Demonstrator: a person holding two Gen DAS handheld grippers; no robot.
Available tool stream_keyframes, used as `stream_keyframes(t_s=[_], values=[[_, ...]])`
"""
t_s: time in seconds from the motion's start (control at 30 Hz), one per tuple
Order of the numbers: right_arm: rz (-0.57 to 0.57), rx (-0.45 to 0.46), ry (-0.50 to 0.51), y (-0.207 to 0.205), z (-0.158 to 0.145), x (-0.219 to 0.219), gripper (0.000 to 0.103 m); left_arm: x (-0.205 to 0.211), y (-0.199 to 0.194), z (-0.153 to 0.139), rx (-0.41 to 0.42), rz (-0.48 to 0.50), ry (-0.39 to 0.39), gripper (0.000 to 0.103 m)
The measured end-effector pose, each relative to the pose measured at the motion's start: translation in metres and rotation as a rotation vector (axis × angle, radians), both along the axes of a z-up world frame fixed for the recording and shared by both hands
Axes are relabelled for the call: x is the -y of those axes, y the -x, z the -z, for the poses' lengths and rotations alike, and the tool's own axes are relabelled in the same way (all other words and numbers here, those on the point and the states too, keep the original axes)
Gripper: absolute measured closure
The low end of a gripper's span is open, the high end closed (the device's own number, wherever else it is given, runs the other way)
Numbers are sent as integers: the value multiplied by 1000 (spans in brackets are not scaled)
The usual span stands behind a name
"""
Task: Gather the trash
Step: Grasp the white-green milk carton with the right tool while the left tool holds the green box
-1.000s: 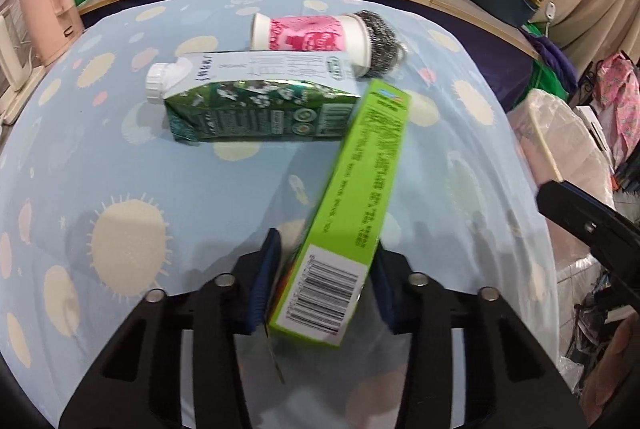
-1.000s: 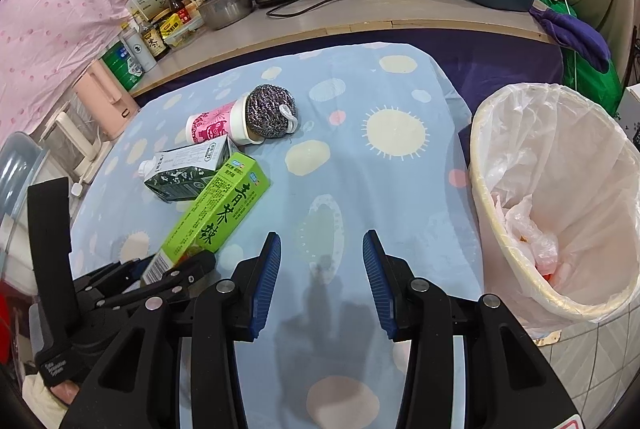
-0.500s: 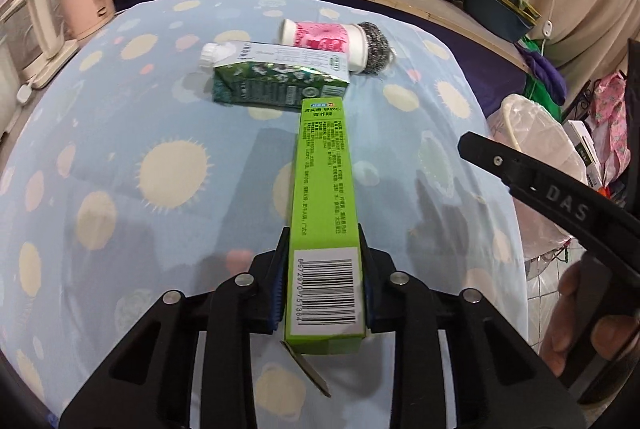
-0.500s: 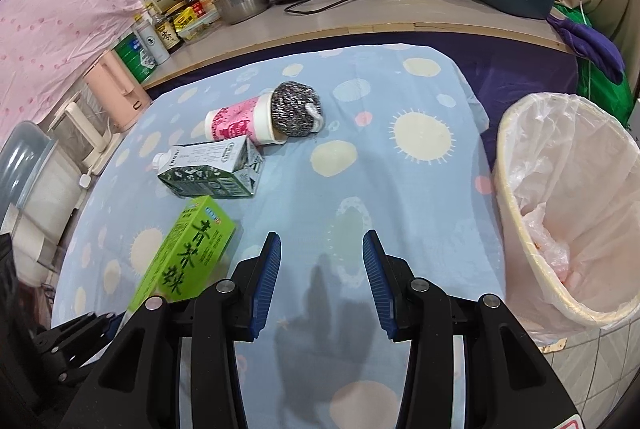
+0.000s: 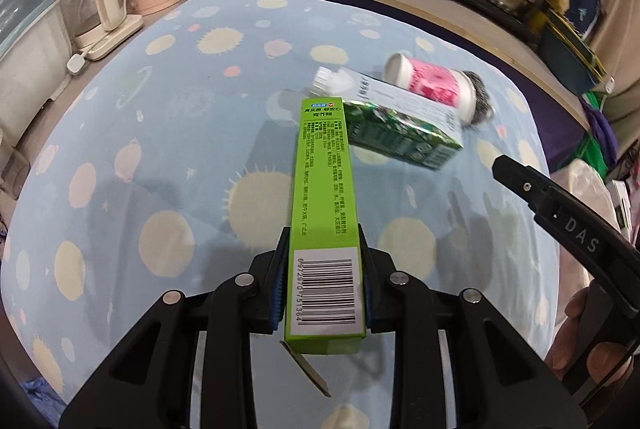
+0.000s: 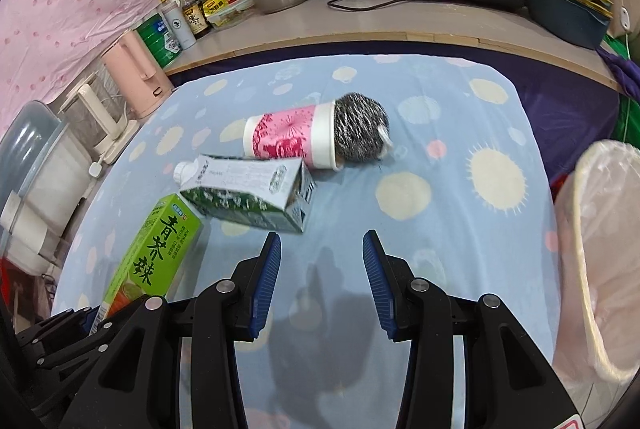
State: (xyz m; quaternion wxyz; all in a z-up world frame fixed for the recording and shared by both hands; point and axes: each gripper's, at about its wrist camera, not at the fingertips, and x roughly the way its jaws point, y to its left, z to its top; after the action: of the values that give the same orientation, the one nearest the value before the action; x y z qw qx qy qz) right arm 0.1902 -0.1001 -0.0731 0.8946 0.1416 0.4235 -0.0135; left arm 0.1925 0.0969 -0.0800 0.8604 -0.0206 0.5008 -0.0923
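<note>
At the bottom middle of the left view, the left gripper (image 5: pixel 323 283) squeezes the green box (image 5: pixel 325 213) by its barcode end. Keep that squeeze firm — carry it level to the trash bin (image 6: pixel 592 269) at the right edge. The right gripper (image 6: pixel 322 283) gapes wide, holding nothing.

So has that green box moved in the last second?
Yes. The green box, clamped in the left gripper, has swung off the milk carton toward the left table edge.
</note>
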Motion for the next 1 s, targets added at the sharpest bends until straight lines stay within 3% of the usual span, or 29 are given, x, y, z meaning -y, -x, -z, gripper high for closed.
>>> stream_keyframes(t_s=[0.43,0.83,1.0], values=[[-126,-12,-43,-63,8,-21,59,-3,-37,-1,5,-51,5,76],[-285,-40,-31,-45,8,-50,58,-1,-49,5,-11,-52,11,76],[-266,-46,-21,-49,16,-52,57,-3,-49,10,-26,-61,15,76]])
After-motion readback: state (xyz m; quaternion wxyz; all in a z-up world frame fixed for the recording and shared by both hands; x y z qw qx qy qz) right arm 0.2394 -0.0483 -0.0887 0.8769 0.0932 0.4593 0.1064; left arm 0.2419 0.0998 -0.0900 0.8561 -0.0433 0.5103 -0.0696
